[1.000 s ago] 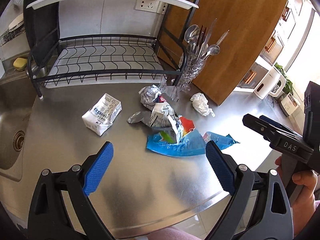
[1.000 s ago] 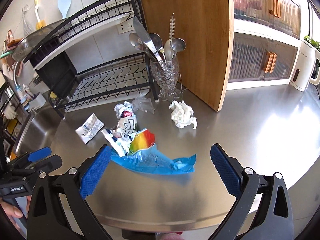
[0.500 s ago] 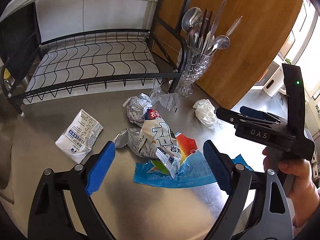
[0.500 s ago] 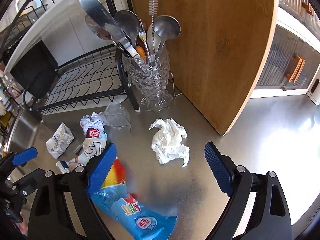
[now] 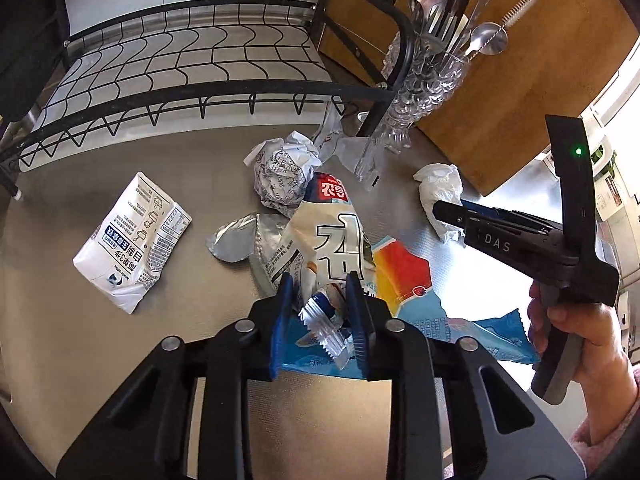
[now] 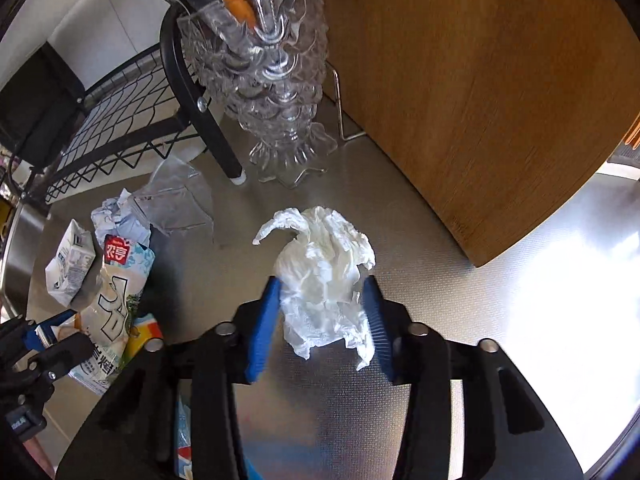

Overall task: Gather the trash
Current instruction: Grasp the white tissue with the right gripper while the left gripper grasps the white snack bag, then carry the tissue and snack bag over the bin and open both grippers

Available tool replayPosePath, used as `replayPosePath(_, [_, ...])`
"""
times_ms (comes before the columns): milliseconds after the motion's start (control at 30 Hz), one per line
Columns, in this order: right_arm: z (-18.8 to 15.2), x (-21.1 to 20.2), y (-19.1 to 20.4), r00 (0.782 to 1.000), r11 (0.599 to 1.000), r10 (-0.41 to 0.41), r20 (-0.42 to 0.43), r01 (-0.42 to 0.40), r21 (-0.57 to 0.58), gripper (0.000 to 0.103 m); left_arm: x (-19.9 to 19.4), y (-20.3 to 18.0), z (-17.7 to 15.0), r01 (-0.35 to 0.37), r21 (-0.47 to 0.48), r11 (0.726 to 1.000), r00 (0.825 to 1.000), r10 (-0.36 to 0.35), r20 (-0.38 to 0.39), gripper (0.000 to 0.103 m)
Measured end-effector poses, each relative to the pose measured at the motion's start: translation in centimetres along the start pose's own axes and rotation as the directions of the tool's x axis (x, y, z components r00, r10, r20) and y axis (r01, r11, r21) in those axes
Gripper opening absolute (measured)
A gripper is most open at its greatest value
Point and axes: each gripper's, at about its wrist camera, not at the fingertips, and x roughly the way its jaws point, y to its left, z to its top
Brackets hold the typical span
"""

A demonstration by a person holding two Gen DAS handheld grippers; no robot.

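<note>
Trash lies on the steel counter. My left gripper is shut on the near end of a white snack wrapper with a red label; the wrapper also shows in the right wrist view. Under it lies a blue and orange wrapper. A crumpled printed paper ball, a silver foil piece and a white milk carton lie to the left. My right gripper is shut on a crumpled white tissue, which still rests on the counter.
A black wire dish rack stands at the back. A glass cutlery holder with spoons stands by a wooden board. A clear plastic wrapper lies by the rack leg. The sink edge is at the far left.
Both grippers moved forward and down and closed: the left on the white snack wrapper, the right on the tissue. Both were open half a second ago.
</note>
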Motion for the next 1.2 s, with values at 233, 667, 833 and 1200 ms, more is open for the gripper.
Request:
replayPosePath(233, [-1.1, -1.8, 1.5, 0.999, 0.999, 0.038, 0.018, -0.038, -0.03, 0.014, -2.1, 0.0, -0.1, -0.009, 0.009, 1.0, 0.999, 0.008, 0.049, 0.008])
replayPosePath(667, [-2.7, -12.7, 4.8, 0.972, 0.997, 0.079, 0.22, -0.071, -0.044, 0.014, -11.7, 0.0, -2.1, -0.032, 0.046, 0.998, 0.967, 0.019, 0.253, 0.007])
replayPosePath(833, [-5.7, -15.9, 7.7, 0.96, 0.993, 0.11, 0.258, -0.095, -0.067, 0.014, -15.2, 0.8, -5.1, -0.044, 0.055, 0.998, 0.957, 0.026, 0.289, 0.007])
replayPosePath(1200, [-14.4, -18.8, 15.3, 0.956, 0.984, 0.166, 0.242, -0.144, -0.105, 0.014, -21.4, 5.7, -14.8, -0.07, 0.01, 0.997, 0.953, 0.064, 0.295, 0.007])
